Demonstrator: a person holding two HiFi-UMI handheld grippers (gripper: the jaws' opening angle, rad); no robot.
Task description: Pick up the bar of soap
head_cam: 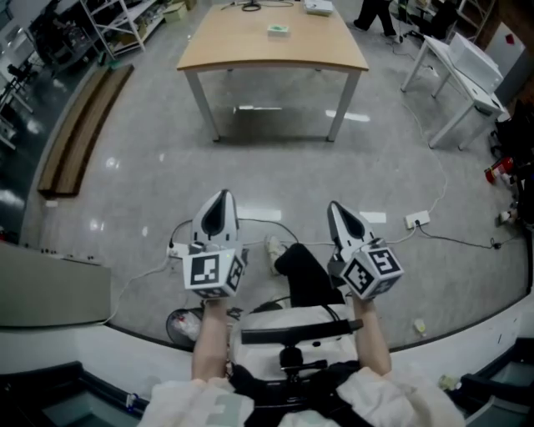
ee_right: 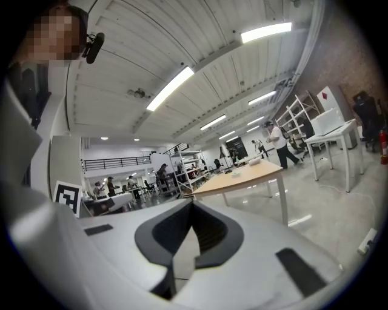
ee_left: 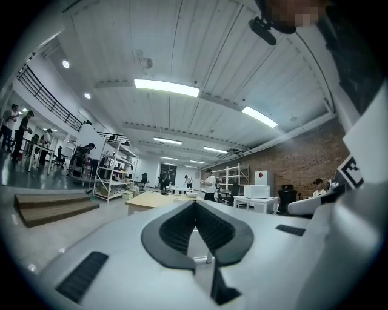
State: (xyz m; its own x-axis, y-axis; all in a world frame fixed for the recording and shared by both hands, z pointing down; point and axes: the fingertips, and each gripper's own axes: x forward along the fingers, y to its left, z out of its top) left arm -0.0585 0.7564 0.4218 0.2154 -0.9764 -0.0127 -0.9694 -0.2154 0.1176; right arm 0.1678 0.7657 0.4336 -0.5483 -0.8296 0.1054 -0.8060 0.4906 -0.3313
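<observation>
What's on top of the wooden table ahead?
On the table: a small pale bar of soap near the middle, a white object and a dark cable at the far edge. Anything farther back is out of frame.

Glossy grey floor [head_cam: 275,158], wooden table [head_cam: 267,50] far centre, low wooden bench [head_cam: 79,133] far left, white tables [head_cam: 463,71] far right, cables [head_cam: 450,238] trailing near, brick wall [ee_left: 303,163] right, strip lights [ee_left: 167,88] on white ceiling [ee_left: 200,54], metal shelves [ee_left: 115,169] left.
</observation>
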